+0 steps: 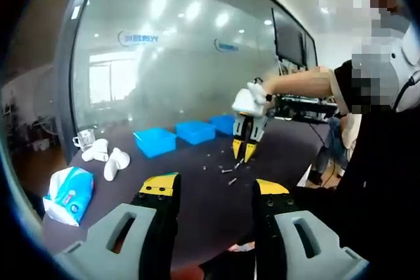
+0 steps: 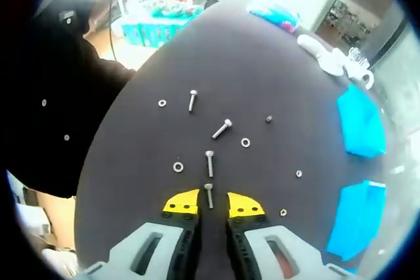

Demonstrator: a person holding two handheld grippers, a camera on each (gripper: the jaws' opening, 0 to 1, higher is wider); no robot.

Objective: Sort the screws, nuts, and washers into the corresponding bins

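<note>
Dark cloth covers the table (image 2: 131,181), a plain ground on which the small bright hardware shows well. Loose screws, nuts and washers lie scattered near the middle, within reach of both hands and well apart from the bins.

In the right gripper view, the right gripper (image 2: 213,206) points down at the table with its yellow-tipped jaws a little apart, one on each side of a short screw (image 2: 209,195). It is lined up to pinch that screw; whether the tips touch it yet I cannot tell, as it lies right between them. Just beyond lies a second screw (image 2: 209,162), then a slanted one (image 2: 222,128) and a fourth (image 2: 192,100) farther off. Washers (image 2: 178,166) and nuts (image 2: 268,119) are strewn around them, too small to sort with certainty.

Blue bins (image 2: 359,122) sit in a row along the table's right edge in this view, set aside so sorted parts stay clear of the pile.

In the left gripper view, the left gripper (image 1: 213,191) is held back and high, jaws spread wide and empty, probably waiting its turn. From there the right gripper shows over the scatter, held by a white-gloved hand (image 1: 249,100), with the three bins behind it. White gloves (image 1: 108,159), a cup (image 1: 83,139) and a tissue pack (image 1: 67,193) lie at the left end, away from the work.

The next move is likely closing on the short screw, then carrying it to its bin.
</note>
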